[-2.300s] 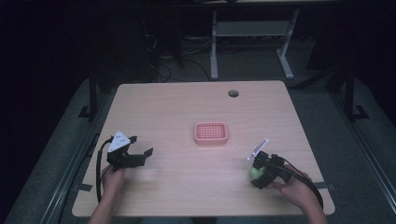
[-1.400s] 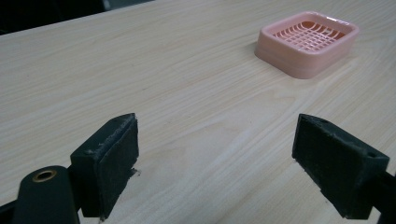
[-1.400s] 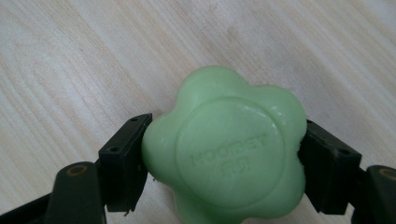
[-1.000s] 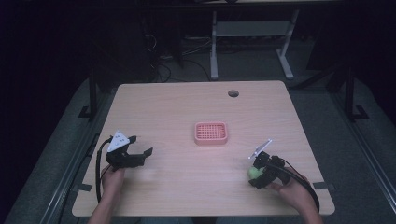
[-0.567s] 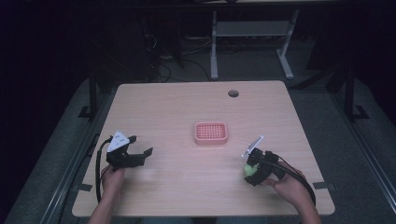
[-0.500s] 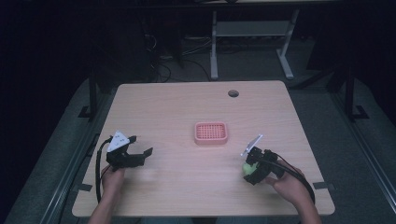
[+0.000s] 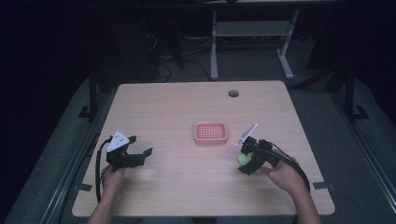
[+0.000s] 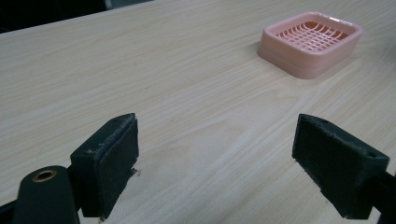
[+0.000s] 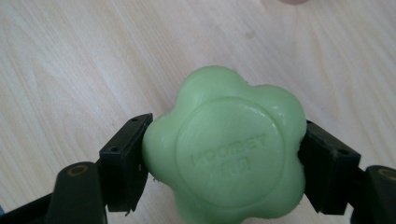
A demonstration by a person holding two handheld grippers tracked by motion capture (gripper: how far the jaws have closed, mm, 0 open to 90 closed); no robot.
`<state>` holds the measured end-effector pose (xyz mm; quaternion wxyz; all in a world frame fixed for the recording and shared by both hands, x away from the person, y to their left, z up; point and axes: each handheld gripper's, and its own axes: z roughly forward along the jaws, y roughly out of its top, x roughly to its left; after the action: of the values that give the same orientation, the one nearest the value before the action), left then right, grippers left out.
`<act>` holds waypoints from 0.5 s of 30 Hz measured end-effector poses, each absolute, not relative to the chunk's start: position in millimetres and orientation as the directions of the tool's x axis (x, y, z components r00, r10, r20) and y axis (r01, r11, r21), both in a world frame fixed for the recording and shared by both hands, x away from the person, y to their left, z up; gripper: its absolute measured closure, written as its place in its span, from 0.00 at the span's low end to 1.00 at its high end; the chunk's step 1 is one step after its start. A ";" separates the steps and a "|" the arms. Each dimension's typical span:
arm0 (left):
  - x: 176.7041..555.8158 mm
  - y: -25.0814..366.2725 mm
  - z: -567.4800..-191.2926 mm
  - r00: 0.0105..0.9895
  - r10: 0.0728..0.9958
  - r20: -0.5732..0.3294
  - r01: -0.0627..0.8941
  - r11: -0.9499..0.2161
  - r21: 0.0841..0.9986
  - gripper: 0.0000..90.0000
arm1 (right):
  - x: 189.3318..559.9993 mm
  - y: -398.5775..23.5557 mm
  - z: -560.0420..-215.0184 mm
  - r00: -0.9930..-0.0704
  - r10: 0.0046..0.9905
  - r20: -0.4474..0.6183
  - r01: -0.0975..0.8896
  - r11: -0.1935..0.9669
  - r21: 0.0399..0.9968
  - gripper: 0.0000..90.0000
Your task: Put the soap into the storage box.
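Note:
A light green flower-shaped soap sits clamped between the two black jaws of my right gripper, just above the wooden table. From the high view that right gripper and its green soap are right of centre, a short way down and right of a pink slotted soap dish. My left gripper hovers low near the table's left front, jaws spread wide with nothing between them. The left gripper view has the left gripper over bare wood, with the pink dish farther off at upper right.
The light wood table has a round cable hole near its far edge. Beyond the far edge stand white metal stand legs and floor cables. A person's hands come in from the near edge.
My right gripper has moved left and a little toward the pink dish, carrying the green soap. The left gripper has stayed where it was, open.

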<state>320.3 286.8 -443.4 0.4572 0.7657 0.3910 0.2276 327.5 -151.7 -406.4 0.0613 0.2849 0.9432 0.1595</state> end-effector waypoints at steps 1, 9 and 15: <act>320.4 286.9 -443.4 0.591 0.807 -0.008 0.390 -0.277 0.878 0.16 | 328.8 -151.1 -405.1 -0.832 0.554 -0.023 0.516 0.788 0.337 0.29; 320.7 286.5 -443.8 0.591 0.807 -0.010 0.392 -0.277 0.878 0.16 | 339.6 -147.6 -400.3 -0.832 0.554 -0.012 0.516 0.782 0.350 0.29; 320.6 286.5 -443.6 0.591 0.807 -0.011 0.393 -0.276 0.877 0.16 | 347.4 -145.1 -397.0 -0.834 0.551 -0.010 0.512 0.781 0.356 0.29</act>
<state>320.6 286.5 -443.6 0.4568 0.7660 0.3916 0.2262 347.4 -145.1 -397.0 0.0568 0.2823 0.9421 0.1721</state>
